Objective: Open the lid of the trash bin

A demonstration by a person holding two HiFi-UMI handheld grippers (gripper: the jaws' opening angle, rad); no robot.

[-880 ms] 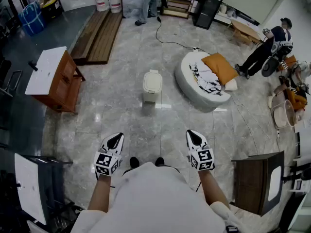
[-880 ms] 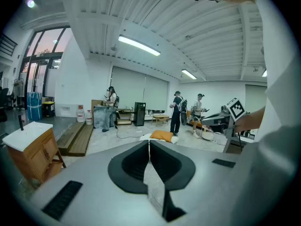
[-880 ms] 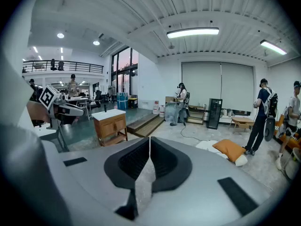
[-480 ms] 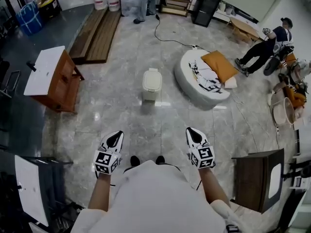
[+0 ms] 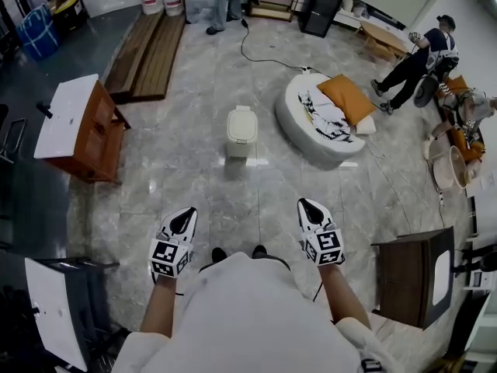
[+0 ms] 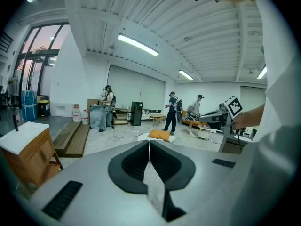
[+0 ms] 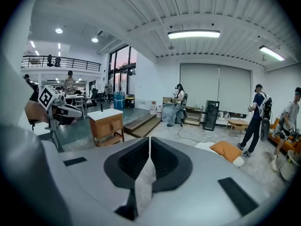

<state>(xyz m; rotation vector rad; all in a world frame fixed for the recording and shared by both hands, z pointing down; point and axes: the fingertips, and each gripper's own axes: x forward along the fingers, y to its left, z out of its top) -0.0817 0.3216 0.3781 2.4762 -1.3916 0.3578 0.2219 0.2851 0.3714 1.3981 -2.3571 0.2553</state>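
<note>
- Left gripper (image 6: 149, 142): the jaws are brought together with the tips touching, and nothing is between them. You hold it low in front of your body, pointing forward over the floor (image 5: 194, 181).
- Right gripper (image 7: 149, 139): same condition, with the jaws closed tip to tip and nothing held. It sits level with the left gripper, and the two are well apart on either side of your torso.
- Trash bin (image 5: 241, 133): cream-white and upright on the grey marbled floor. It is well ahead of both grippers, roughly on the line midway between them.
- The bin's lid is down, lying flat on the body. Neither gripper touches the bin.
- Right of the bin, near but apart from it, is a round white bed (image 5: 311, 134) with an orange pillow (image 5: 345, 95) lying on it.
- Left of the bin, well apart, stands a wooden cabinet (image 5: 97, 142) with a white top.
- A dark brown cabinet (image 5: 408, 278) stands just beside your right arm.
- A black cable (image 5: 260, 57) trails over the floor beyond the bin.
- A person (image 5: 415, 57) in dark clothes stands at the far right, past the bed.
- Your shoe tips (image 5: 220, 253) show between the two grippers.
</note>
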